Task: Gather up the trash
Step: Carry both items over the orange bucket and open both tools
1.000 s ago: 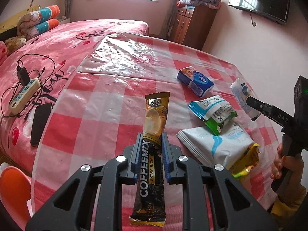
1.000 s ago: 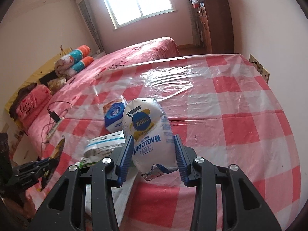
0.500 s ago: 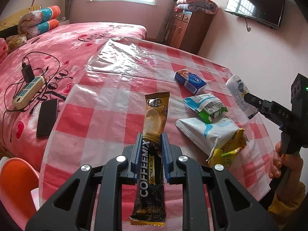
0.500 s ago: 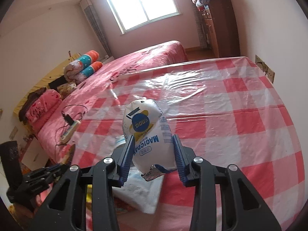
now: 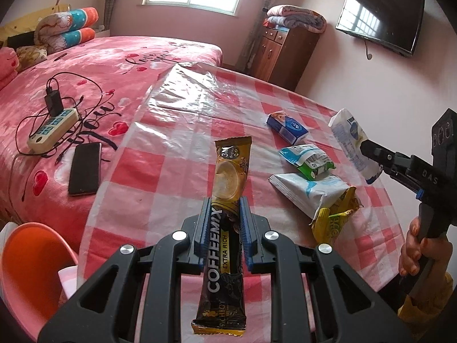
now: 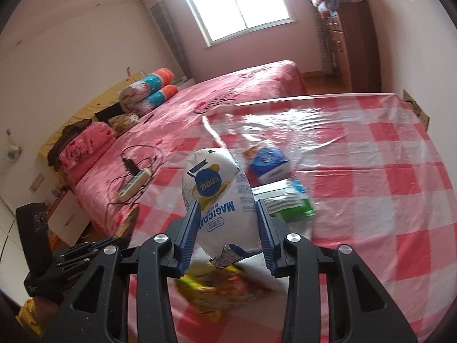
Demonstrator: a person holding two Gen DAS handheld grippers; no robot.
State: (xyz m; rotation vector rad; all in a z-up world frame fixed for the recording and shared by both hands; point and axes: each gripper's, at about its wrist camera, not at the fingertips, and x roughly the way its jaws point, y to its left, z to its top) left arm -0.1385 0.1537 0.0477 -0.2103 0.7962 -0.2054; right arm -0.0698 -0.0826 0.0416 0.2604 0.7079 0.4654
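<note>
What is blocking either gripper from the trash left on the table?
Nothing on the table blocks it, but both are full: the left gripper is shut on a coffee sachet, the right gripper on a white pouch. Four wrappers lie in the open.

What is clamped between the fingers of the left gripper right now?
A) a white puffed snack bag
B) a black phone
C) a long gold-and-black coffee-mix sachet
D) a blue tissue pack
C: the left gripper pinches the long gold-and-black coffee-mix sachet at mid-length, lifted above the red-checked table.
</note>
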